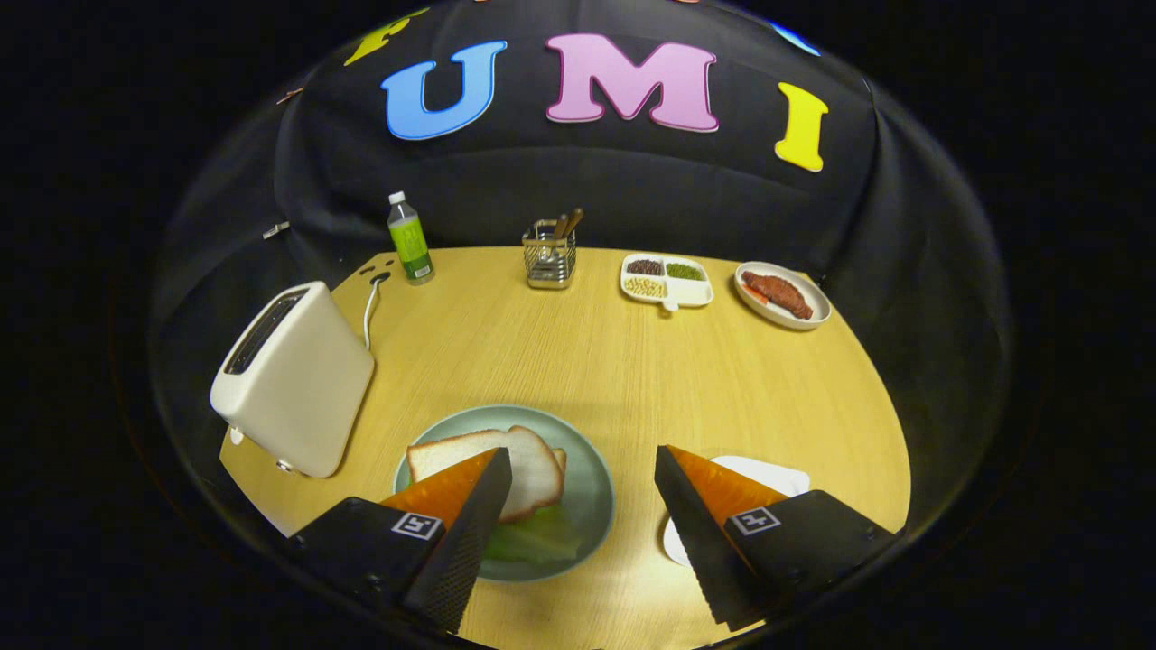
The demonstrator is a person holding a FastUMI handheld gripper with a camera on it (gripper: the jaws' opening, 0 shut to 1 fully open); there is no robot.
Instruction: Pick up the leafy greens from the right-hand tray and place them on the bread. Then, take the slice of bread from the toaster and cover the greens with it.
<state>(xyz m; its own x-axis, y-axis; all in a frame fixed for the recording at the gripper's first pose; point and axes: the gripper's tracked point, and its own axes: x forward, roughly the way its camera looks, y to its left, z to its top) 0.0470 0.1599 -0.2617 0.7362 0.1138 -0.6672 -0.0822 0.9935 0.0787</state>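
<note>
While the fingers [582, 506] stand apart and empty, the bread [506, 456] lies over greens [533, 537] just ahead.

One toaster [293, 390], one bottle [410, 239], one utensil caddy [549, 255], one divided dish [666, 280], three plates, two bread slices [488, 456].

Left finger [470, 515] of the claw [582, 533] covers part of the bread [515, 460] and greens [533, 540]. Right finger hides most of the white tray [768, 474]. Toaster [293, 388] slot contents unreadable.
</note>
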